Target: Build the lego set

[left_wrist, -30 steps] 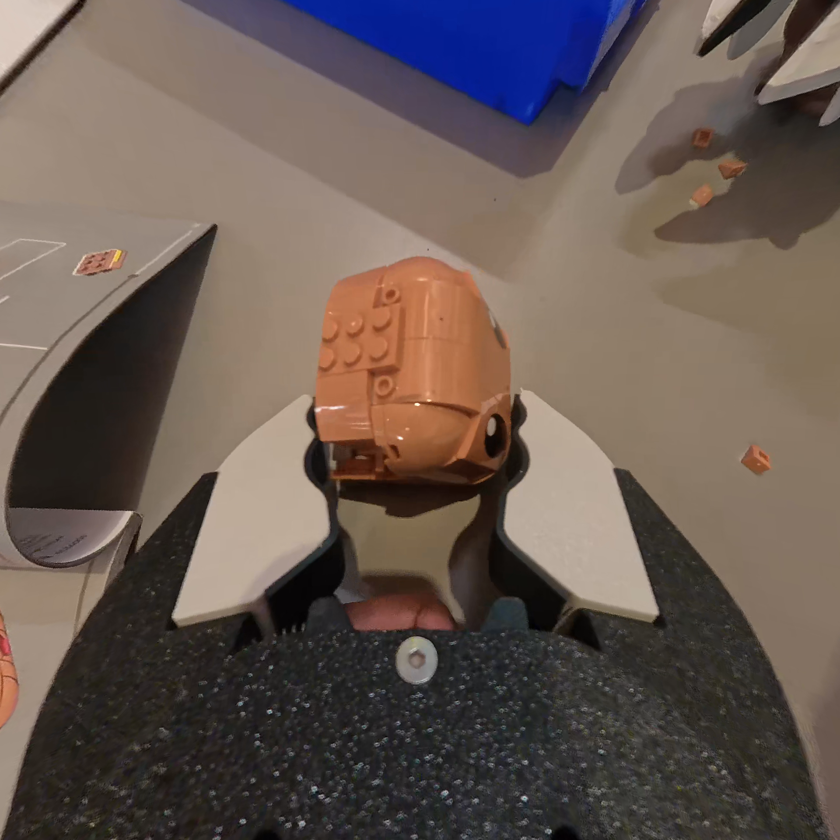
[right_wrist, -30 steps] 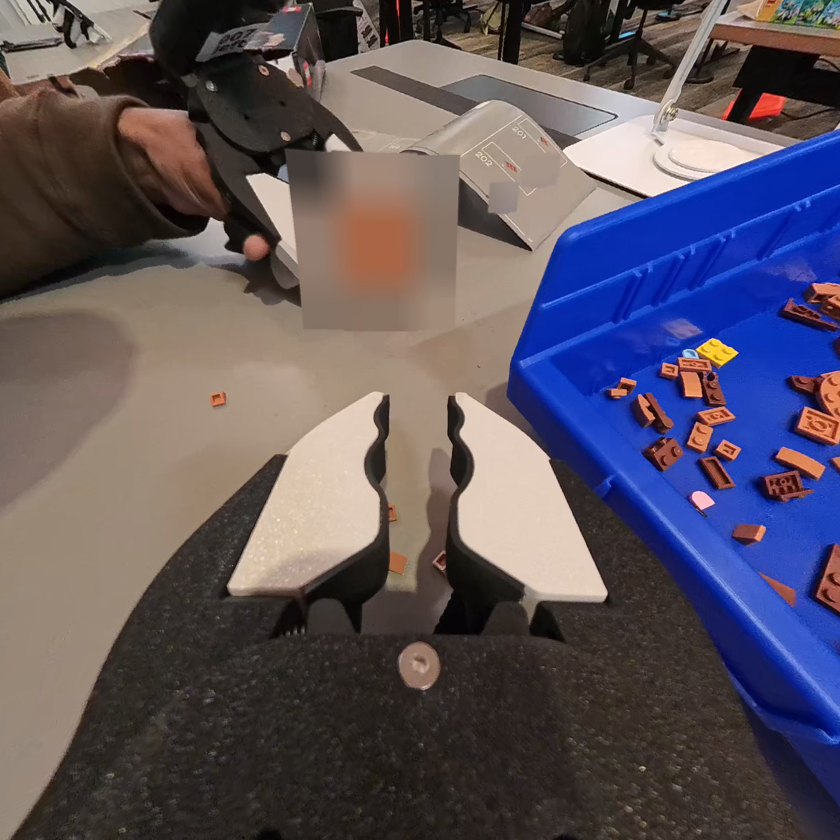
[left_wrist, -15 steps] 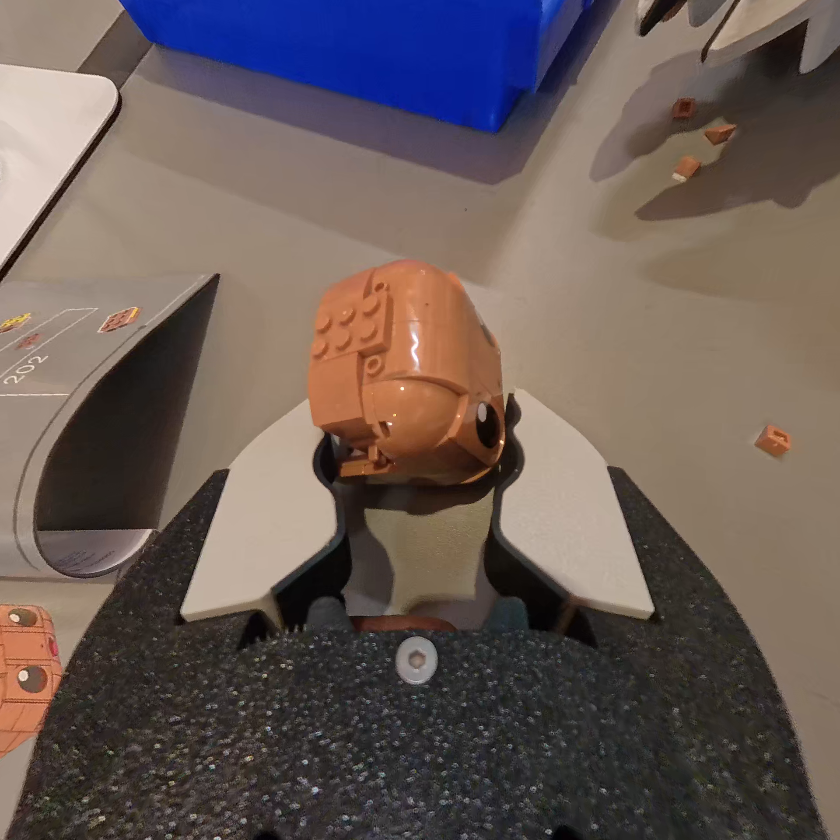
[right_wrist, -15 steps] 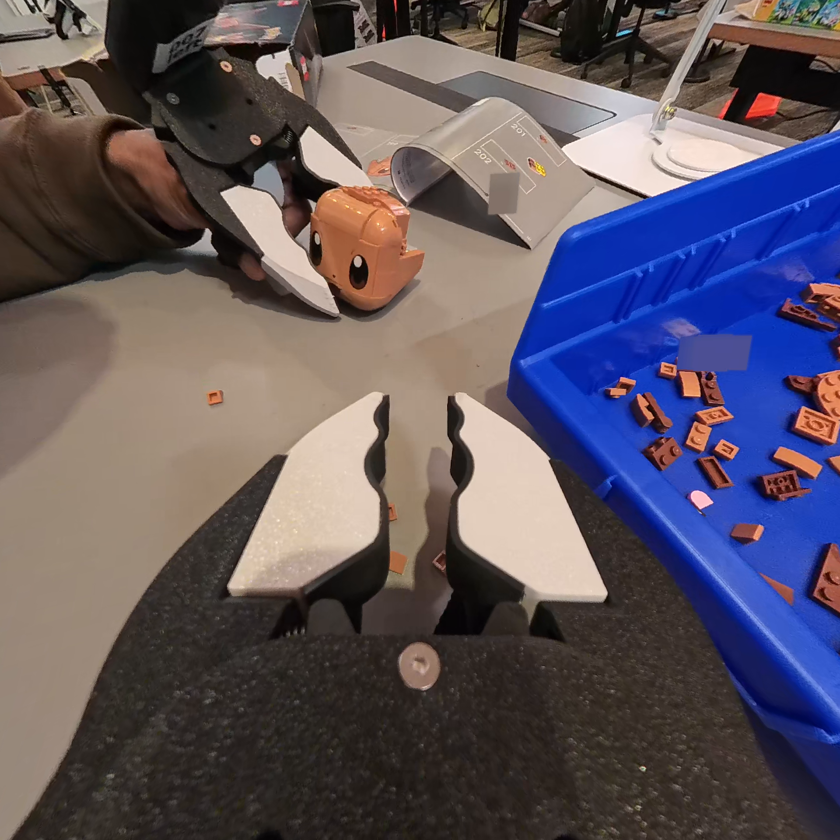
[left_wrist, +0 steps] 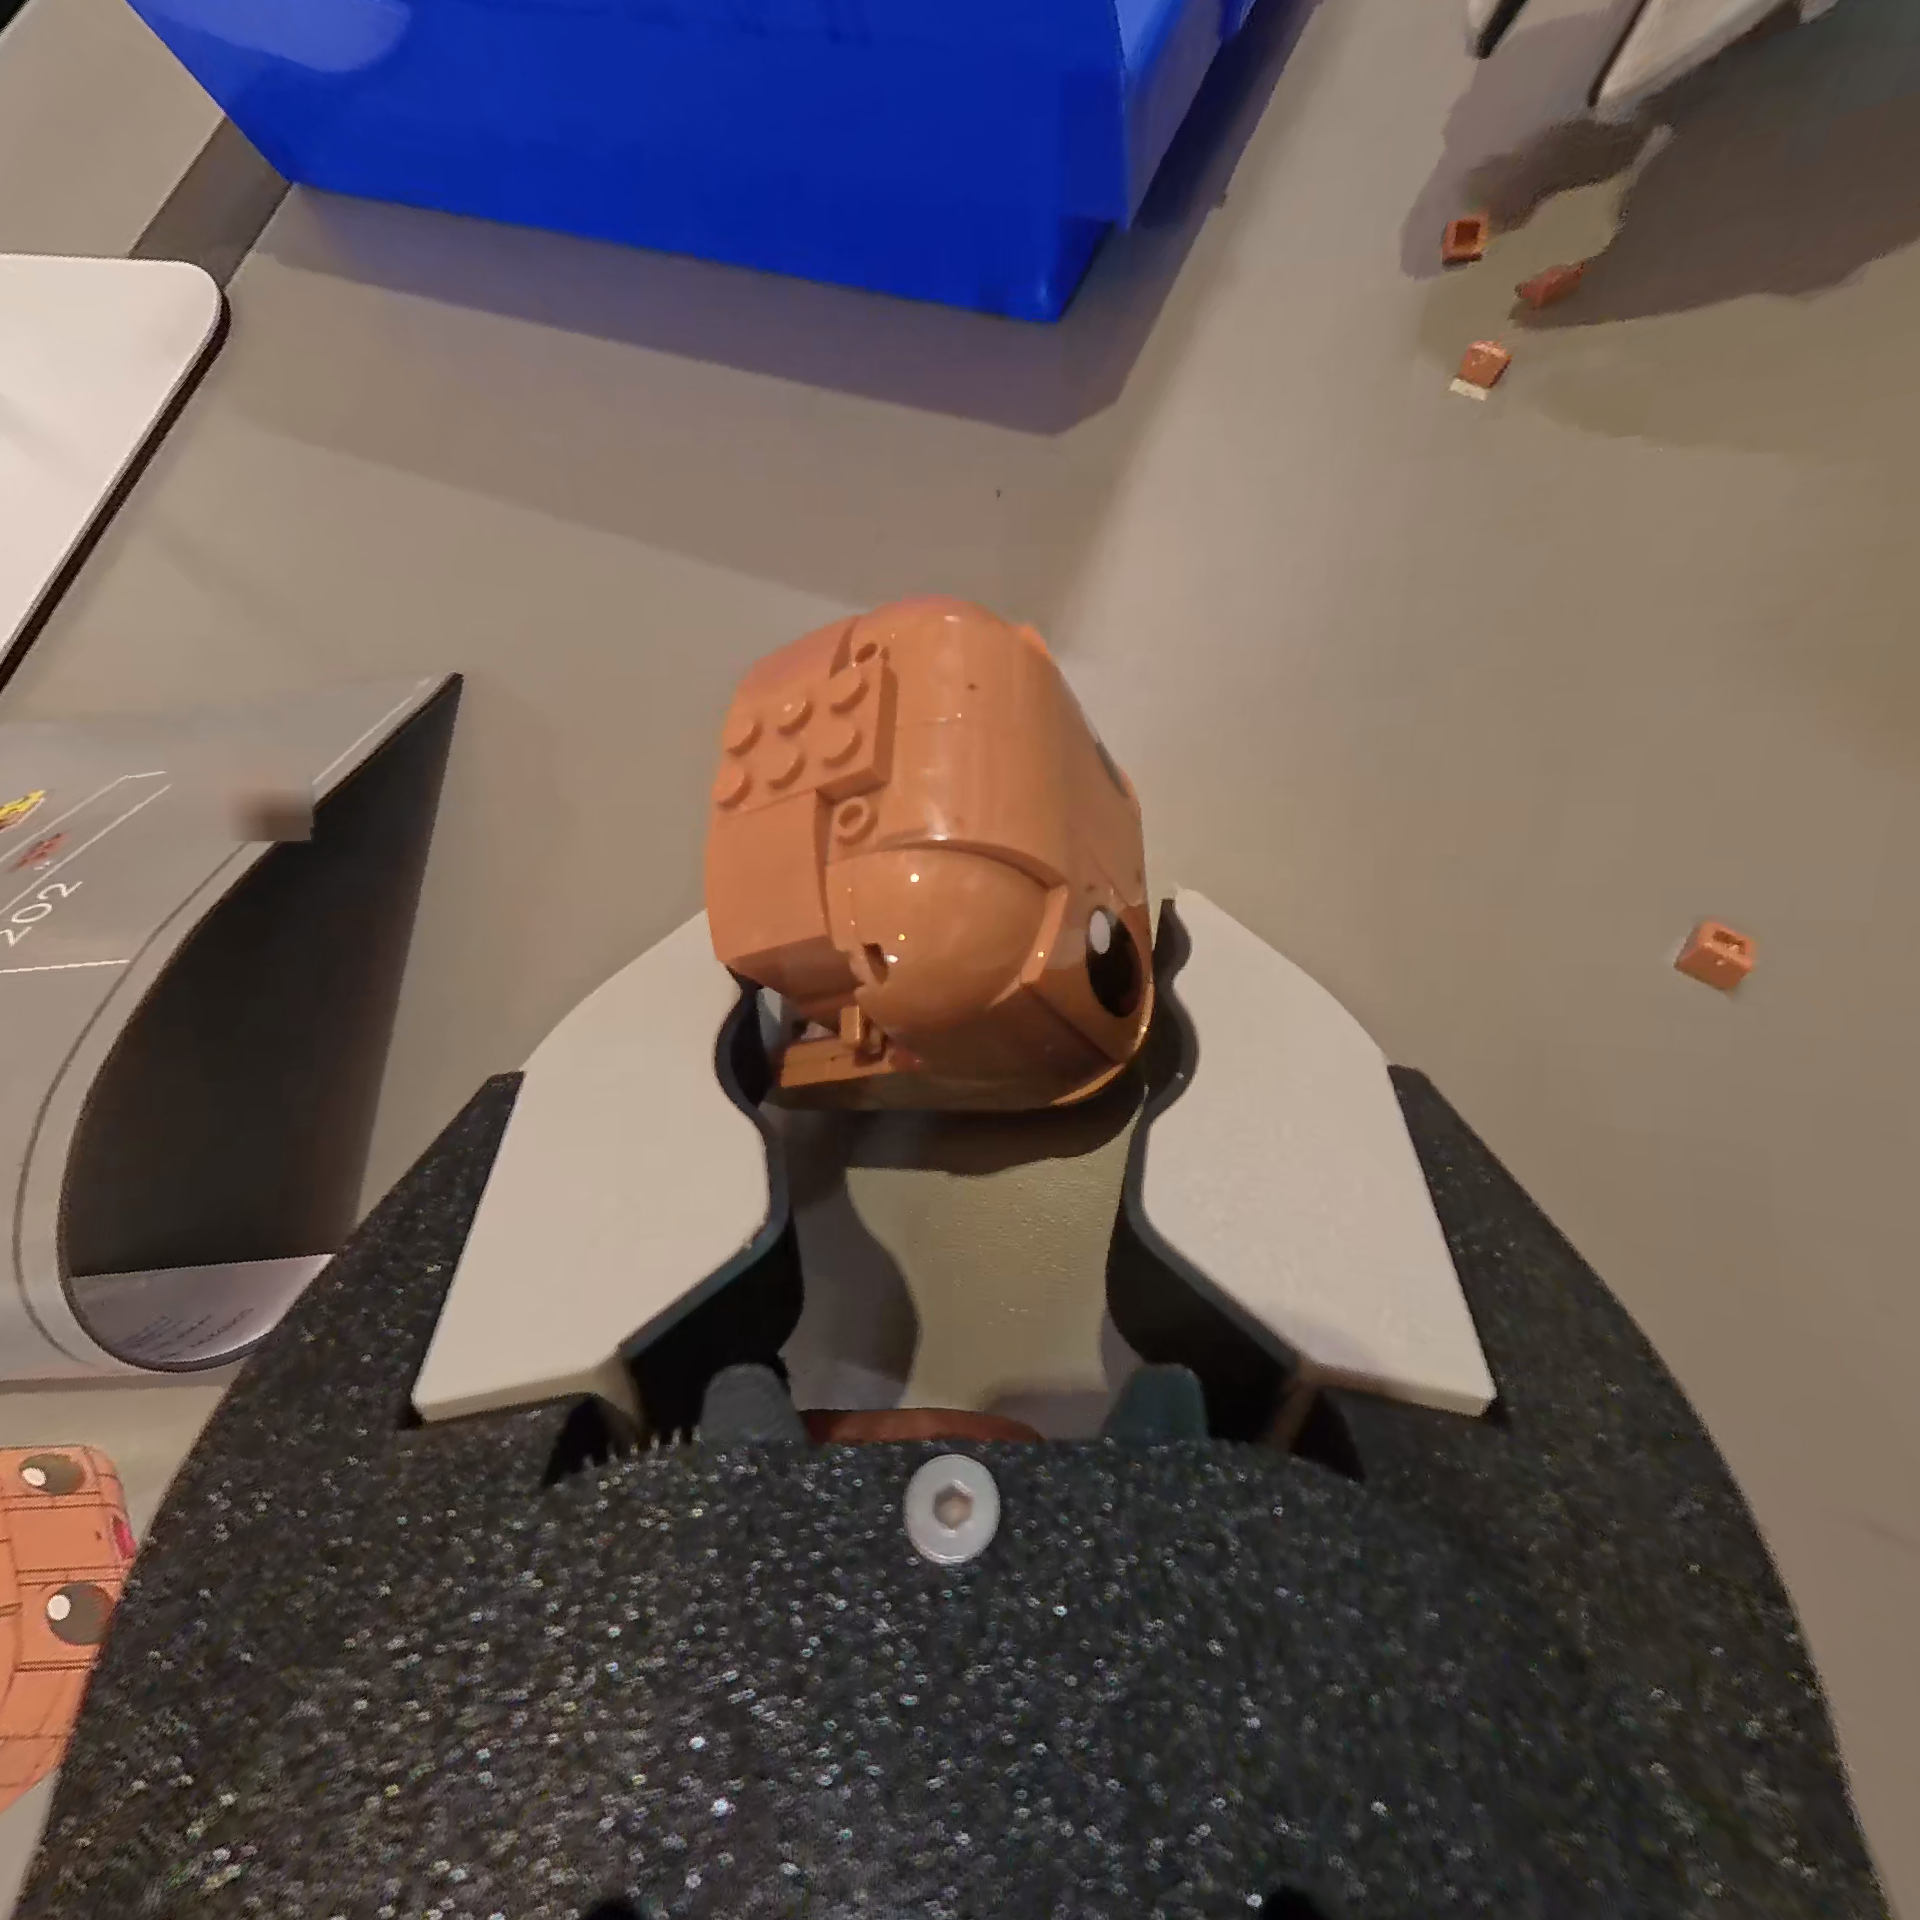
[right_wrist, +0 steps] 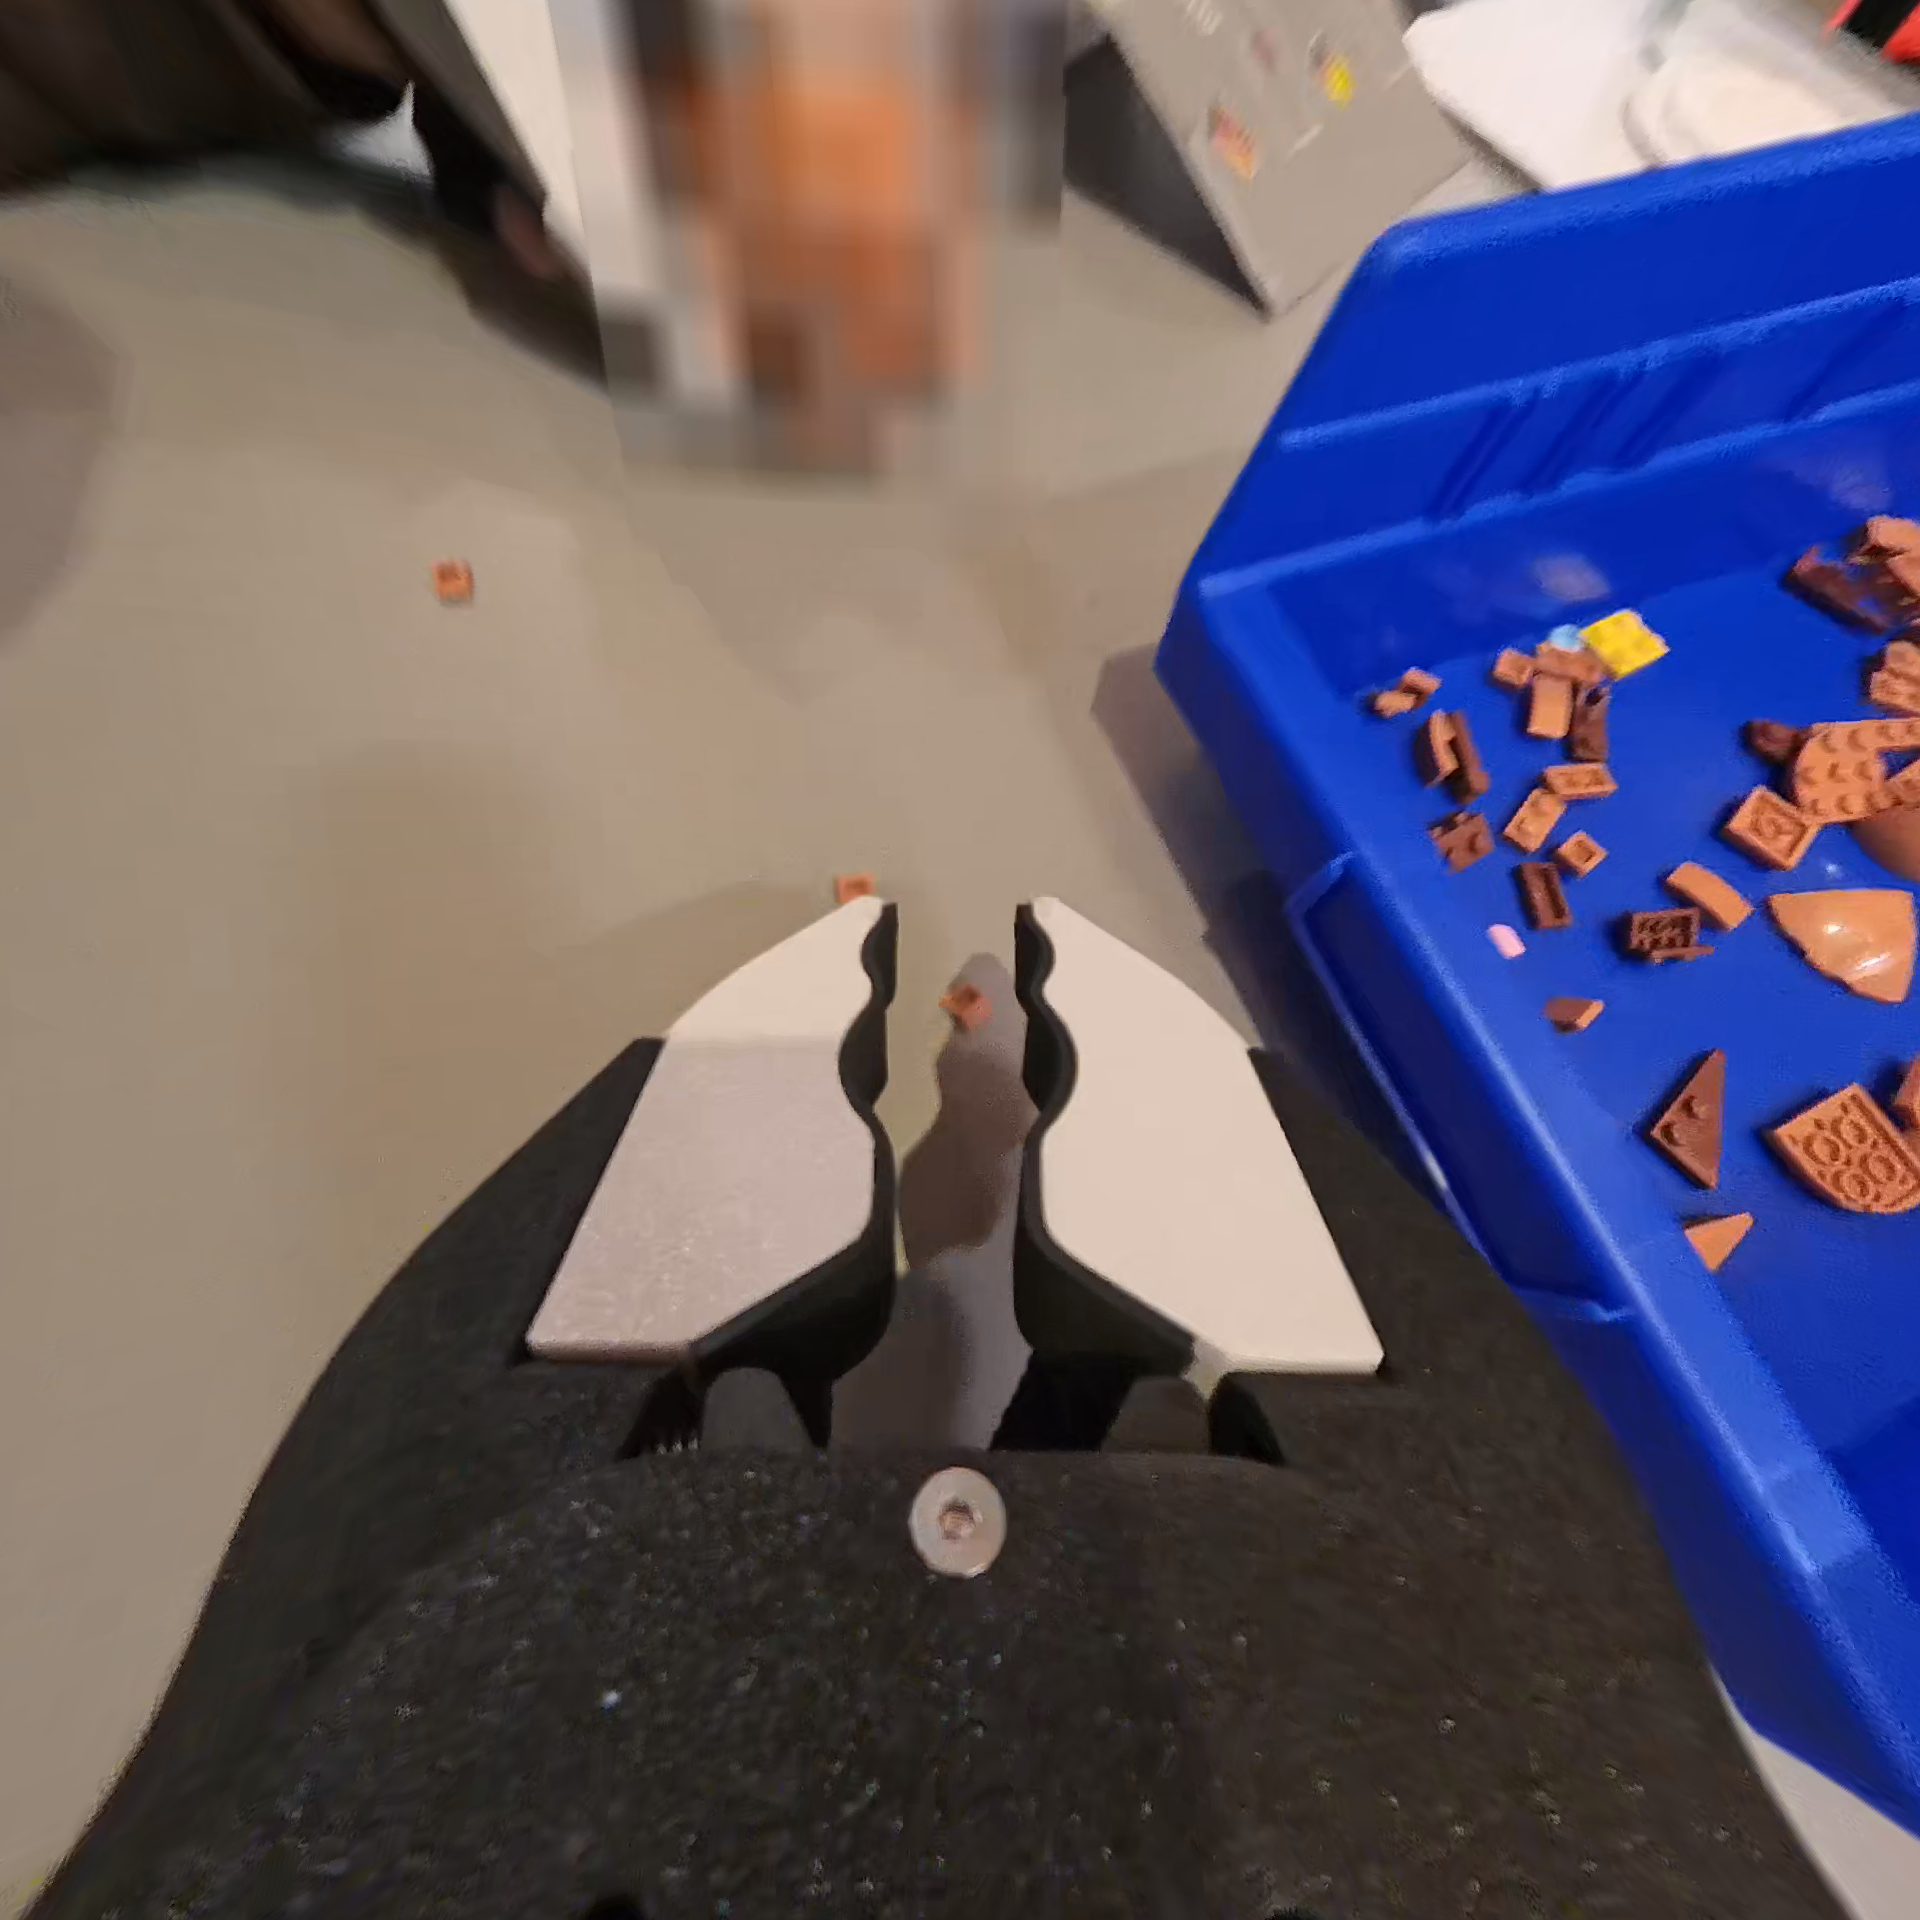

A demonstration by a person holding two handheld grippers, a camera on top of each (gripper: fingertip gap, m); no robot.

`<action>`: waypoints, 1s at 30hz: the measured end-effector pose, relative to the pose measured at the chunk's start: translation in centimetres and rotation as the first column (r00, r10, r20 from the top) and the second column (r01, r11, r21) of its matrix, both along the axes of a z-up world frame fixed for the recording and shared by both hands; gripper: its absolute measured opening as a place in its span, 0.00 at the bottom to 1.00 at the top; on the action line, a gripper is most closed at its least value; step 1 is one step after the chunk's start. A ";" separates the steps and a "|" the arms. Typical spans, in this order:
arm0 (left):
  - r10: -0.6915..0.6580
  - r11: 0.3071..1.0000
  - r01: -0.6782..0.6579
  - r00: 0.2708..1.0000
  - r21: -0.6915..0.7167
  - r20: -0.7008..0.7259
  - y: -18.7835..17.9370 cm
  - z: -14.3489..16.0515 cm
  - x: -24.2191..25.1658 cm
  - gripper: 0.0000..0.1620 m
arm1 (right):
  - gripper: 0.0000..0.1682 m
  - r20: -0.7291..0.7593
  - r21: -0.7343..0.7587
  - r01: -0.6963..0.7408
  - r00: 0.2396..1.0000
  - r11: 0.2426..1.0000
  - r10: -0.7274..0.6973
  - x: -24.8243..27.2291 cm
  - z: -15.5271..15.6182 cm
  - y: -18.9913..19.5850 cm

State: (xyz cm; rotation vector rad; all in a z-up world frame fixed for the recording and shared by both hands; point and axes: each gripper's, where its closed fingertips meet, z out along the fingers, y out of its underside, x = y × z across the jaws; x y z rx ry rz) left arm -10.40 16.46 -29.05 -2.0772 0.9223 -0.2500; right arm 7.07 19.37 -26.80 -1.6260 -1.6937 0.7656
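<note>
Meanwhile the left gripper (left_wrist: 951,961) clamps the tan lego head (left_wrist: 925,883) between its fingertips over the grey table (left_wrist: 1455,675), as the right gripper (right_wrist: 956,914), jaws narrowly parted and empty, hovers above a small brick (right_wrist: 966,1003) lying between them, the blue bin (right_wrist: 1455,416) just right and bare tabletop left.

Blue bin (right_wrist: 1351,644) walls the right; grey table (right_wrist: 312,935) leftward lies open

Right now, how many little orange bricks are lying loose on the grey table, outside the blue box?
4. Three small orange plastic bricks cluster on the grey table beside the blue plastic bin; one lies alone, right of the orange brick-built head. Others may be hidden.
</note>
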 end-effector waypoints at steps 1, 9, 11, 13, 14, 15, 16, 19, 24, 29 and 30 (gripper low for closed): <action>-0.003 1.000 0.003 1.000 0.001 0.000 0.0 0.0 0.0 0.45 | 0.12 0.037 0.013 -0.019 0.999 1.000 0.018 0.3 -0.5 -0.3; -0.037 0.999 0.037 0.999 -0.004 0.002 -0.4 0.0 0.3 0.45 | 0.07 0.199 0.026 -0.046 0.979 0.999 0.040 0.6 -2.5 -2.0; -0.045 0.999 0.045 0.999 0.000 0.001 -0.5 0.0 0.4 0.45 | 0.08 0.219 0.043 -0.032 0.976 0.999 0.022 0.5 -2.8 -1.8; -0.048 0.999 0.048 0.999 0.003 0.000 -0.6 0.0 0.4 0.45 | 0.09 0.234 0.039 -0.031 0.972 0.999 0.021 0.4 -3.1 -1.8; -0.048 0.999 0.048 0.999 0.006 -0.001 -0.6 0.0 0.4 0.45 | 0.08 0.232 0.031 -0.025 0.972 0.999 0.017 0.3 -3.1 -1.8; -0.048 0.999 0.048 0.999 0.009 -0.002 -0.6 0.1 0.4 0.45 | 0.05 0.237 0.023 -0.019 0.972 1.000 0.013 0.2 -3.2 -1.8; -0.048 0.999 0.048 0.999 0.012 -0.003 -0.6 0.1 0.4 0.44 | 0.04 0.239 0.022 -0.009 0.971 1.000 0.004 0.0 -3.2 -1.8; -0.046 0.999 0.046 0.999 0.024 -0.007 -0.6 0.2 0.4 0.44 | 0.04 0.239 0.018 0.037 0.970 0.999 -0.040 -0.6 -3.2 -1.7; -0.046 0.998 0.047 0.999 0.031 -0.009 -0.6 0.2 0.5 0.44 | 0.04 0.219 -0.063 0.176 0.963 0.982 -0.159 -2.0 -3.1 -2.3; -0.048 0.998 0.048 0.999 0.034 -0.009 -0.6 0.2 0.5 0.44 | 0.11 0.231 -0.019 0.120 0.966 0.993 -0.113 -1.4 -2.8 -3.1; -0.050 0.998 0.050 0.999 0.033 -0.009 -0.6 0.2 0.5 0.45 | 0.11 0.232 0.008 0.088 0.969 0.996 -0.087 -1.2 -2.7 -3.0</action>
